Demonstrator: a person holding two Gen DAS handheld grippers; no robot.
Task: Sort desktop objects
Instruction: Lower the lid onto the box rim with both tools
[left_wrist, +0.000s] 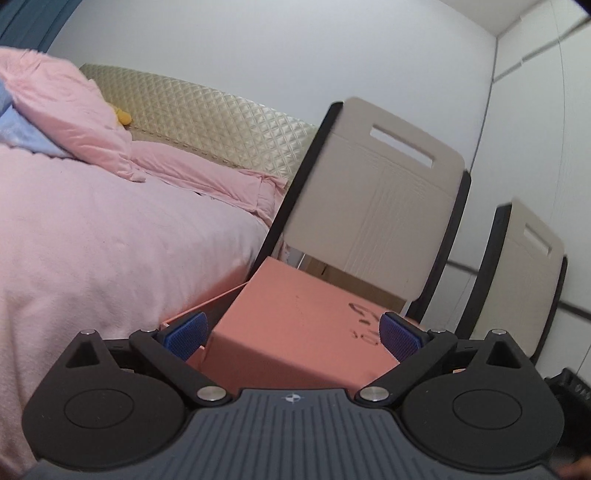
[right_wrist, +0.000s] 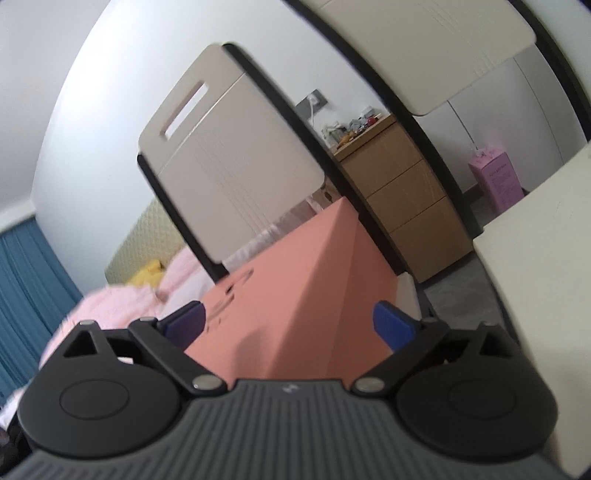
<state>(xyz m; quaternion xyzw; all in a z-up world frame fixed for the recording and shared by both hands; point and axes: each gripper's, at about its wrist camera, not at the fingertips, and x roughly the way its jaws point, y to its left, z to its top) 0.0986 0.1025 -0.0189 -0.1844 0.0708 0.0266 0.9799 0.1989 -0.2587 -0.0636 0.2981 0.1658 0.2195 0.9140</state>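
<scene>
Salmon-pink and matte, the box (left_wrist: 295, 332) sits between the blue pads of both pairs of tongs, raised in front of the pale chair backs (left_wrist: 373, 192) with the bed (left_wrist: 110, 240) off to one side. The left tongs (left_wrist: 291, 332) are spread wide and appear to pinch the box across a broad face, each pad (left_wrist: 186, 334) looking flush with a side; a thin flap or lid edge juts out toward the bed. The right tongs (right_wrist: 288, 325) straddle a corner ridge of the same box, spread just as wide, though whether their pads press it I cannot tell through the blur. The box runs lengthwise straight ahead of both tongs, away from the cameras, so neither hand is clearly nearer. The worktop (right_wrist: 546, 258) lies to the right of the right tongs, probably where the box belongs.
</scene>
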